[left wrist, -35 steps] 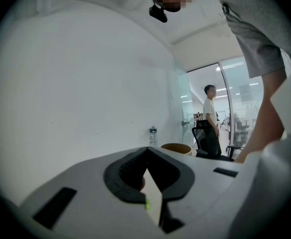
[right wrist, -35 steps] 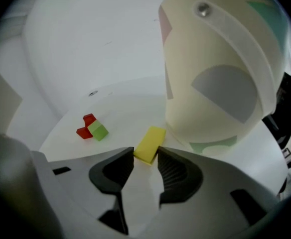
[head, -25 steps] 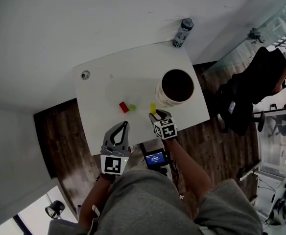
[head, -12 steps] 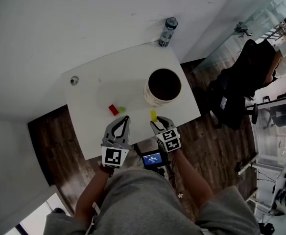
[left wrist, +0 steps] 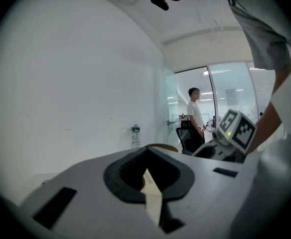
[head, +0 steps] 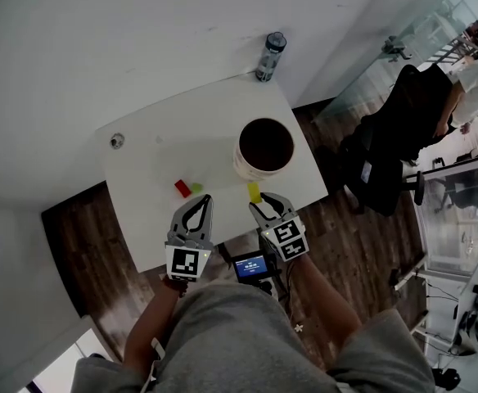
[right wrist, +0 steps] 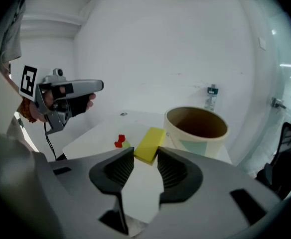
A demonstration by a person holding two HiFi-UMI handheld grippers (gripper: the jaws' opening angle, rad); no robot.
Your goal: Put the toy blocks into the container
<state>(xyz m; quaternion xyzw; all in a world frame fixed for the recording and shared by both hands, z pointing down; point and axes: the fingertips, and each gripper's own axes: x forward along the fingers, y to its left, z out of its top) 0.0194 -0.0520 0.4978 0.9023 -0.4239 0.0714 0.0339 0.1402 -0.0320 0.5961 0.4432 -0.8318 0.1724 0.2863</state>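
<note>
1. The right gripper (right wrist: 145, 156) is clamped on the near end of a yellow block (right wrist: 150, 144): a flat, smooth-faced bar, plastic by the look of it. Its long axis runs away from the ribbed dark pads toward 1 o'clock.
2. The container (head: 241, 164) is a round, open-topped, cream paper-like tub with a brown inside. In the head view it stands at 12 o'clock from that block, close but not touching. The right hand is the nearer, so I judge the carry to be short: forward and over the rim.
3. The left gripper (head: 206, 201) has its jaws together, holding nothing.
4. A red block (head: 182, 188) and a small green block (head: 196, 188) lie side by side on the white table (head: 141, 219), at 10 to 11 o'clock from the left gripper's tips.
</note>
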